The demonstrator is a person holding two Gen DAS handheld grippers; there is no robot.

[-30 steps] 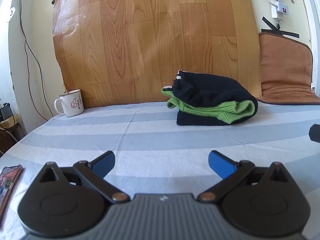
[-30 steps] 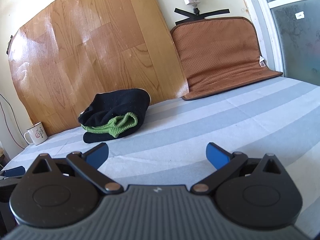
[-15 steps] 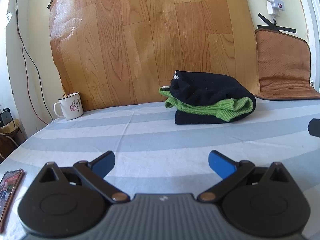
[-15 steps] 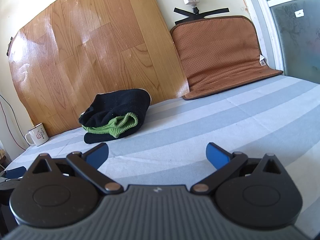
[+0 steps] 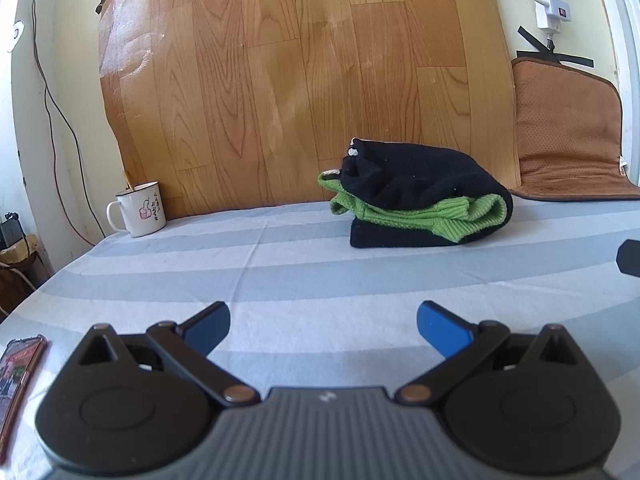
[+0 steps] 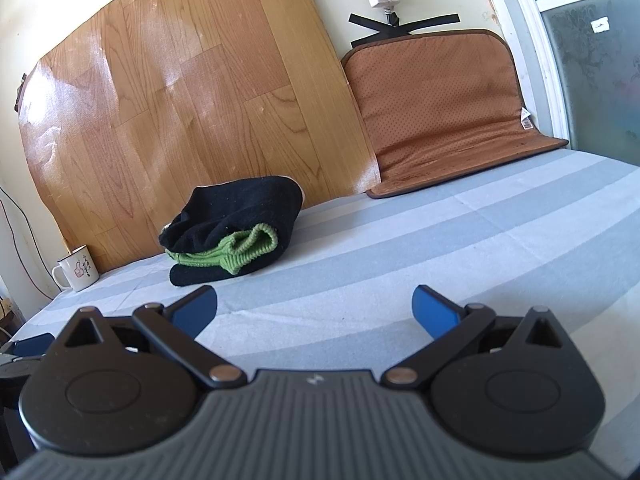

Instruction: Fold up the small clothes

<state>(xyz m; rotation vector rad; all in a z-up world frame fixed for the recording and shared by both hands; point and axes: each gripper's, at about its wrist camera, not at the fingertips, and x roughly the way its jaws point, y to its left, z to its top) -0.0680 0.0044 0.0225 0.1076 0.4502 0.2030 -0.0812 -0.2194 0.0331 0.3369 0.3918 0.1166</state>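
Note:
A folded black and green knitted garment (image 5: 424,200) lies on the striped sheet near the wood-pattern board; the right wrist view has the same garment (image 6: 236,228) at centre left. My left gripper (image 5: 323,326) is open and holds nothing, well short of the garment and a little left of it. My right gripper (image 6: 315,307) is open too, empty, with the garment ahead to its left. A dark part of the right gripper (image 5: 629,258) shows at the right edge of the left wrist view.
A white mug (image 5: 138,210) stands at the back left by the board; the mug (image 6: 77,269) also shows in the right wrist view. A brown cushion (image 6: 444,112) leans on the wall at the back right. A phone (image 5: 18,364) lies at the sheet's left edge.
Both grippers stay open. The left wrist view has tilted slightly, so the garment sits a little lower and nearer the centre. The garment has not moved.

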